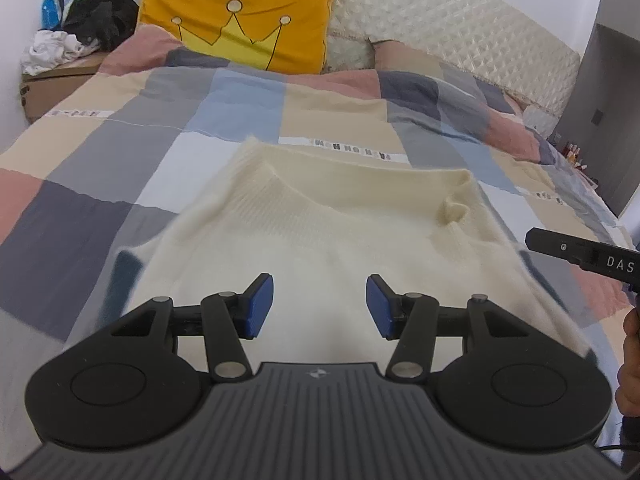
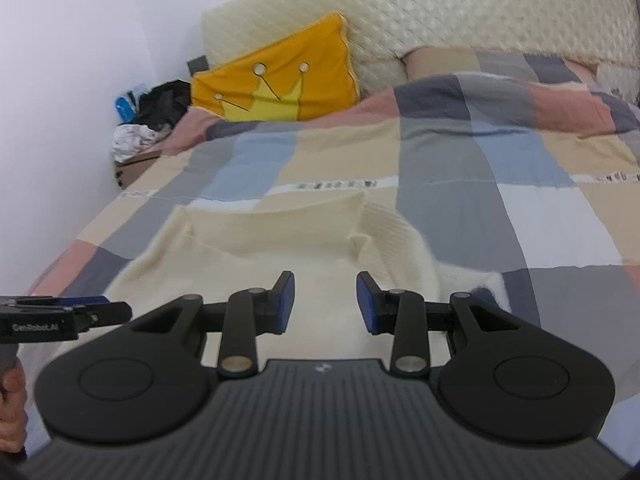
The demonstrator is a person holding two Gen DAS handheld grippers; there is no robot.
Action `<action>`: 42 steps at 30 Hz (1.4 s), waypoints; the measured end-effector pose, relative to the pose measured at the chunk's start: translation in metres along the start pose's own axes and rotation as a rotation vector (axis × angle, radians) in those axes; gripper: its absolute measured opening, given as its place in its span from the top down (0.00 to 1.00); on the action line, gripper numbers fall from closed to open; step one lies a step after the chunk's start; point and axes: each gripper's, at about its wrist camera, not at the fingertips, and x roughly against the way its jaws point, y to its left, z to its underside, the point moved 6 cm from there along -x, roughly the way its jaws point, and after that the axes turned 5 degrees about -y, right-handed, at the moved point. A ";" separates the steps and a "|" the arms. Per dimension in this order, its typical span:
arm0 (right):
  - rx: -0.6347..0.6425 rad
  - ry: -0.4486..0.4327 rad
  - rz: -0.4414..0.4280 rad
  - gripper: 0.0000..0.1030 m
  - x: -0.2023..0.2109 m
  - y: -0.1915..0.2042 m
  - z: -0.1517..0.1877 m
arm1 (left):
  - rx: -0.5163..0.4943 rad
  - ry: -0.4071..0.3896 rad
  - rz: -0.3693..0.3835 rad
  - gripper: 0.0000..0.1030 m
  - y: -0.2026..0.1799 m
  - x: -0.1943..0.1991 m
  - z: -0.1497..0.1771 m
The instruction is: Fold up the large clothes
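Sweater [image 1: 320, 232] lengthwise, ribbed edge toward pillow [image 1: 244, 24]

Two matching black tongs, left tongs [image 1: 320, 306] and right tongs [image 2: 326, 302]. Ribbed dark grey housing with a small pale emblem at the centre; round black discs at both sides. Angular black link arms, silver pivot screws at the joints. Blue rectangular pads [image 1: 260, 306] on the inner finger faces. White lettering along the side of each body.
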 end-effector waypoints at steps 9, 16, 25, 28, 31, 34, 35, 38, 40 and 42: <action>-0.034 -0.014 -0.033 0.64 0.065 0.019 0.029 | 0.016 -0.033 0.001 0.43 -0.017 0.079 0.043; 0.008 -0.037 -0.062 0.64 0.108 0.045 0.044 | 0.006 -0.048 0.012 0.43 -0.033 0.130 0.076; -0.103 0.010 0.018 0.60 0.136 0.021 0.084 | 0.095 -0.081 -0.052 0.42 -0.018 0.156 0.102; -0.213 0.005 0.043 0.60 0.135 -0.002 0.081 | 0.128 -0.086 -0.085 0.42 -0.001 0.149 0.098; -0.273 0.008 0.041 0.58 0.125 -0.024 0.072 | 0.150 -0.087 -0.128 0.42 0.021 0.136 0.090; -0.305 0.035 0.043 0.58 0.104 -0.046 0.065 | 0.185 -0.075 -0.169 0.42 0.045 0.116 0.082; -0.320 0.043 0.047 0.58 0.095 -0.054 0.062 | 0.202 -0.073 -0.177 0.42 0.052 0.108 0.079; -0.343 0.072 0.040 0.58 0.069 -0.073 0.054 | 0.248 -0.064 -0.183 0.41 0.072 0.086 0.066; -0.344 0.092 0.022 0.59 0.049 -0.081 0.049 | 0.273 -0.079 -0.182 0.41 0.083 0.073 0.057; -0.324 0.117 0.008 0.59 0.028 -0.084 0.047 | 0.265 -0.080 -0.204 0.40 0.092 0.055 0.046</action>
